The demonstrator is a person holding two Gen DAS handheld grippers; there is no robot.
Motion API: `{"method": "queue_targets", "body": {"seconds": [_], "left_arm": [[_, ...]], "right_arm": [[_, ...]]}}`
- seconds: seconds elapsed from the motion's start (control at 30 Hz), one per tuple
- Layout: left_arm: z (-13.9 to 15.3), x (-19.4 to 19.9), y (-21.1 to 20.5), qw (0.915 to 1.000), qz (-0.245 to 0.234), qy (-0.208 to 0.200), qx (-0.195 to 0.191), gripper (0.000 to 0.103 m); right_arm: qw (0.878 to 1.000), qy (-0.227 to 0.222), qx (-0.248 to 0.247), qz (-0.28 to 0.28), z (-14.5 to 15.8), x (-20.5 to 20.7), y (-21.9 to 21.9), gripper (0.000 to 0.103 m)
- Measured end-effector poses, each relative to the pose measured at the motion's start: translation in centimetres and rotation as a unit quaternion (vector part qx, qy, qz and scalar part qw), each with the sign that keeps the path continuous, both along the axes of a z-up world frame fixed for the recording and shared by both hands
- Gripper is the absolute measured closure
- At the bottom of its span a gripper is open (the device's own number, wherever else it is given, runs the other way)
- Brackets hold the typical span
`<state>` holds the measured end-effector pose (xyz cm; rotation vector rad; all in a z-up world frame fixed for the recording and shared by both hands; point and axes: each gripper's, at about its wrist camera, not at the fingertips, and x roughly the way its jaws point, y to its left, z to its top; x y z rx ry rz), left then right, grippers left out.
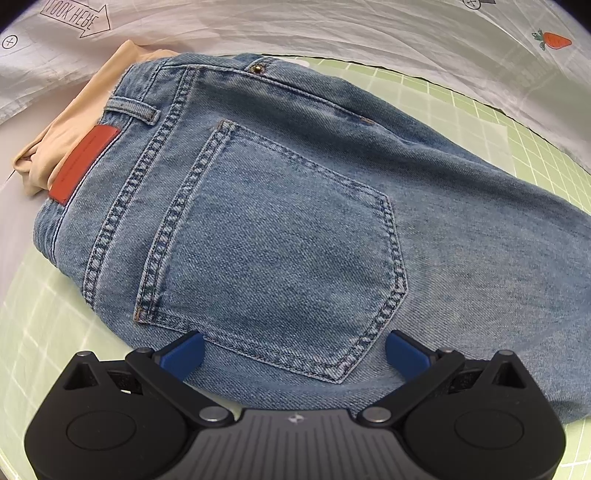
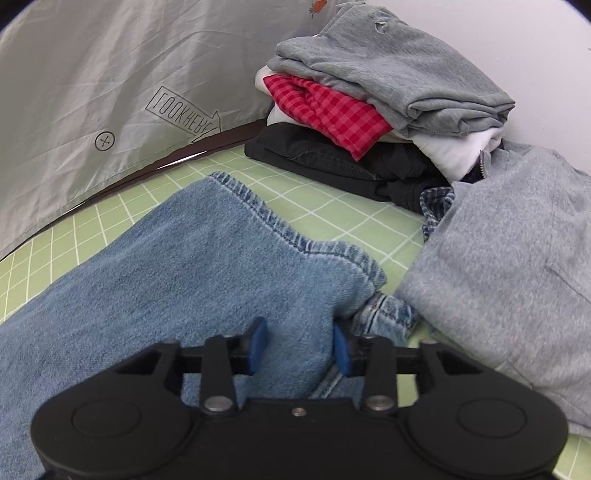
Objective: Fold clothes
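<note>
Blue jeans (image 1: pixel 288 221) lie on the green grid mat (image 1: pixel 480 110), seat side up, with a back pocket and a red waist patch (image 1: pixel 83 166) showing. My left gripper (image 1: pixel 293 352) is open just above the pocket's lower edge, its blue pads wide apart. In the right wrist view the jeans' leg end (image 2: pixel 207 258) lies across the mat (image 2: pixel 332 218) with its hem toward the far side. My right gripper (image 2: pixel 300 349) is shut on a bunched fold of the leg near the hem.
A beige garment (image 1: pixel 70 122) lies under the jeans' waist. A white printed sheet (image 1: pixel 332 29) hangs behind. A stack of folded clothes (image 2: pixel 369 110) stands at the back right. A grey garment (image 2: pixel 509 266) lies at the right, close to my right gripper.
</note>
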<state>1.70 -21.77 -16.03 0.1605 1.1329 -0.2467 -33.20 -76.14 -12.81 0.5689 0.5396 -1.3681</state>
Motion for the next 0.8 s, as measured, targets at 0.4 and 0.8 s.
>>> {"method": "queue_targets", "body": {"seconds": [0.4,0.8], "left_arm": [[-0.1,0.9,-0.4,0.9995,-0.028,0.012,0.003,0.0],[0.4,0.1,0.5,0.9995,-0.018,0.01,-0.026,0.0]], "right_arm": [[0.995,0.001,-0.096,-0.016,6.5,-2.3,1.9,0.102],[0.996,0.087,0.012,-0.004,1.7,-0.8,4.6,0.02]]}}
